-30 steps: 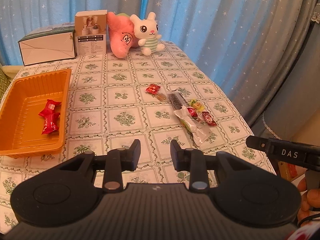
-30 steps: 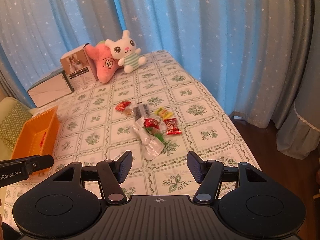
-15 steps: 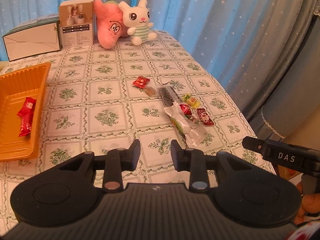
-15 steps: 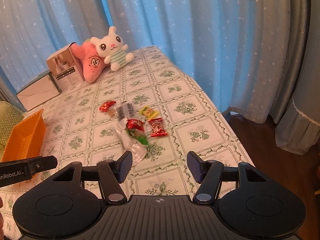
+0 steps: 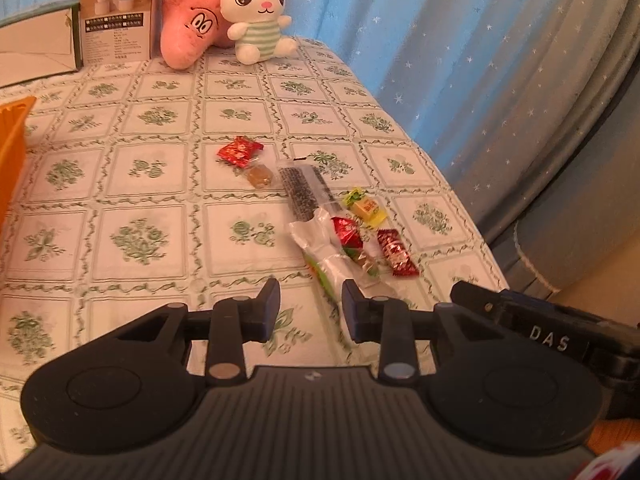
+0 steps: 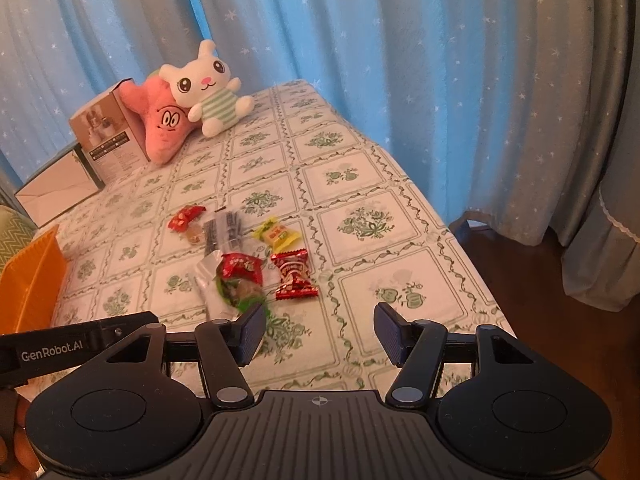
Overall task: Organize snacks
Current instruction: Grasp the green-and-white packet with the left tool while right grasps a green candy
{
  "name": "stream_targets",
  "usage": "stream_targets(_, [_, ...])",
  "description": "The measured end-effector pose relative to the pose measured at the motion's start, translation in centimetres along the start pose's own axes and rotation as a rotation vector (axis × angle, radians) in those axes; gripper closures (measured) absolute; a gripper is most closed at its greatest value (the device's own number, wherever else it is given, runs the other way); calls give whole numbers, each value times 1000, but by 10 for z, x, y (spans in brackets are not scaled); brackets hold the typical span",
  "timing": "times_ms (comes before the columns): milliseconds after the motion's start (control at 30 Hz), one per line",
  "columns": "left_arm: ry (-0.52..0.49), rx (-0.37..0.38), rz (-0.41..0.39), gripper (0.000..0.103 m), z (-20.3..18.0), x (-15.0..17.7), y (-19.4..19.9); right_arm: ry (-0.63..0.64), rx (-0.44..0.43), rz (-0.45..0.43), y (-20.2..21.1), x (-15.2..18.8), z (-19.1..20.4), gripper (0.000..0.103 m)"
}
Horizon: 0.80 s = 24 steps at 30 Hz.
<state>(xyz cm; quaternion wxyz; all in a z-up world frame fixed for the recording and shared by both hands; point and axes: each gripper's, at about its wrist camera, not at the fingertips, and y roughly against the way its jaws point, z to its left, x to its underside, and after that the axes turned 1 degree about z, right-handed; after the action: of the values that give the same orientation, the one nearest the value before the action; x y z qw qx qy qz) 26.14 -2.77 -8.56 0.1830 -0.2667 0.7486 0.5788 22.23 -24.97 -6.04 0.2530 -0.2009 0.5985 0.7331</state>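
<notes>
Through the left wrist camera, the snack pile [image 5: 340, 224] lay on the worktop [image 5: 140, 184], which carried a green-flowered cloth. Counted there: three red-wrapped candies, one yellow candy [image 5: 366, 208], one small amber sweet [image 5: 261, 176], one dark speckled stick pack [image 5: 304, 192] and one clear crinkled wrapper [image 5: 332, 256]. Beyond the pile, at the far end, stood two plush toys, a pink one [image 5: 188, 28] and a white rabbit [image 5: 256, 12], and to their left two boxes. Well left of the pile, a sliver of the orange tray [image 5: 12, 148] cut the frame edge. Right of the pile the worktop ended close by at a blue starred curtain [image 5: 460, 60]; left of the pile the cloth lay bare and wide. The left tool [image 5: 310, 308] hung just short of the pile's near end, pitched downward, its jaws a modest gap apart with nothing between them. The other handle crossed the lower right corner. Through the right wrist camera, the same seven snacks showed in the pile [image 6: 244, 256], with the two plush toys and two boxes far behind it and the orange tray [image 6: 32, 280] well to its left. Right of the pile the cloth ran bare to the worktop edge, then dark floor [image 6: 540, 280]. The right tool [image 6: 320, 332] hovered near the pile's right side, tilted down, jaws standing wide apart and empty.
</notes>
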Motion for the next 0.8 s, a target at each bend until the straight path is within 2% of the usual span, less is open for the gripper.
stream_targets(167, [6, 2, -17, 73, -6, -9, -22, -10, 16, -17, -14, -6, -10, 42])
stream_targets(300, [5, -15, 7, 73, -10, -8, -44, -22, 23, -30, -22, -9, -15, 42])
stream_targets(433, [52, 26, 4, 73, -8, -7, -55, -44, 28, -16, -29, -5, -22, 42])
stream_targets(700, [107, 49, 20, 70, -6, -11, -66, -55, 28, -12, -36, -4, -24, 42])
stream_targets(800, [131, 62, 30, 66, -5, -12, -70, -51, 21, -10, -39, -4, -23, 42])
